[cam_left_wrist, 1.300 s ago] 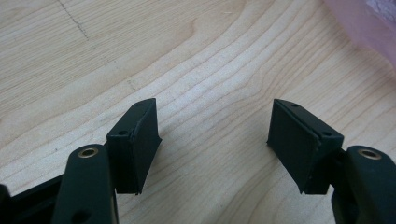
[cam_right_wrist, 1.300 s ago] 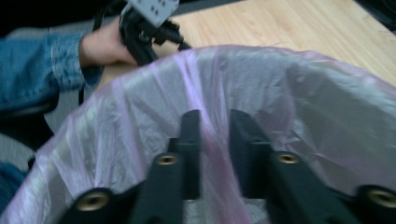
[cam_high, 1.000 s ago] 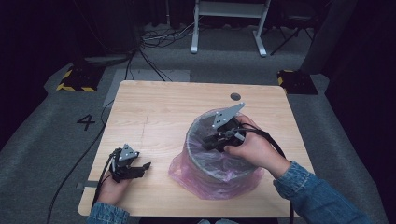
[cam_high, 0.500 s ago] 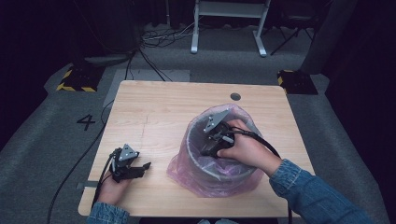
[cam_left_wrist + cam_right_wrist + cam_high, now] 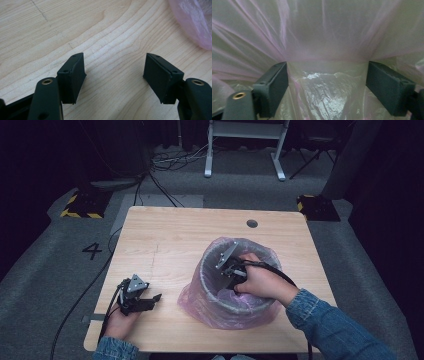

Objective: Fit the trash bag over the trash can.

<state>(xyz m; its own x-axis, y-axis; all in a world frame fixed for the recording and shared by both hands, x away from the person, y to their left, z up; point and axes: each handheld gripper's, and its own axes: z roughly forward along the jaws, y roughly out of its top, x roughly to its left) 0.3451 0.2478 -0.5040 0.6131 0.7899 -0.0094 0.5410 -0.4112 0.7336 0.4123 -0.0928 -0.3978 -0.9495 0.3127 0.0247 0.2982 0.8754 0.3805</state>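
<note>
Since a second ago, my right tongs (image 5: 231,270) have gone deeper into the bin (image 5: 212,292), jaws spread, pink liner (image 5: 319,37) draped ahead of them. Left tongs (image 5: 113,75) rest spread on the tabletop (image 5: 170,240), bin to their right. Bin holds nothing but liner, apparently.
</note>
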